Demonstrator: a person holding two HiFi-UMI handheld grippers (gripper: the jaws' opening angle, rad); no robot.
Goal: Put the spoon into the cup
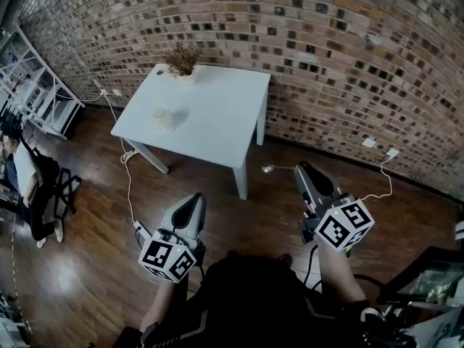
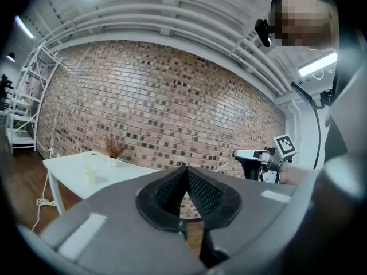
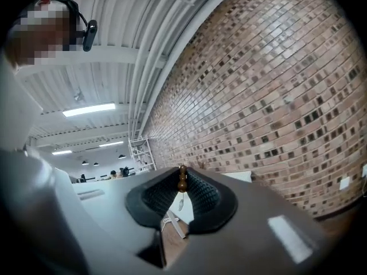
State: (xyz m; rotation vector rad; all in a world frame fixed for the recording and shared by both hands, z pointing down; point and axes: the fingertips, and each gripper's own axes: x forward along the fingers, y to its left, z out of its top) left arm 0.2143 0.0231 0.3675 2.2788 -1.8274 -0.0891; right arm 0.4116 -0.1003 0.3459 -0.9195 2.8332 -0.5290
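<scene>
A pale cup (image 1: 164, 117) stands on the white table (image 1: 217, 122) ahead of me, also seen small in the left gripper view as the cup (image 2: 89, 173). My right gripper (image 1: 299, 168) is shut on a thin spoon (image 1: 270, 168) that sticks out leftwards from its tips, well short of the table. In the right gripper view the spoon's brown beaded handle (image 3: 182, 179) is pinched between the pads of the right gripper (image 3: 182, 183). My left gripper (image 1: 196, 200) is held level over the floor, shut with nothing in it, as the meeting tips of the left gripper (image 2: 184, 171) show.
A dried plant in a small vase (image 1: 181, 60) stands at the table's far edge by the brick wall (image 1: 348, 64). A cable (image 1: 129, 172) runs over the wooden floor. A seated person (image 1: 25, 176) and white shelving (image 1: 40, 93) are at the left.
</scene>
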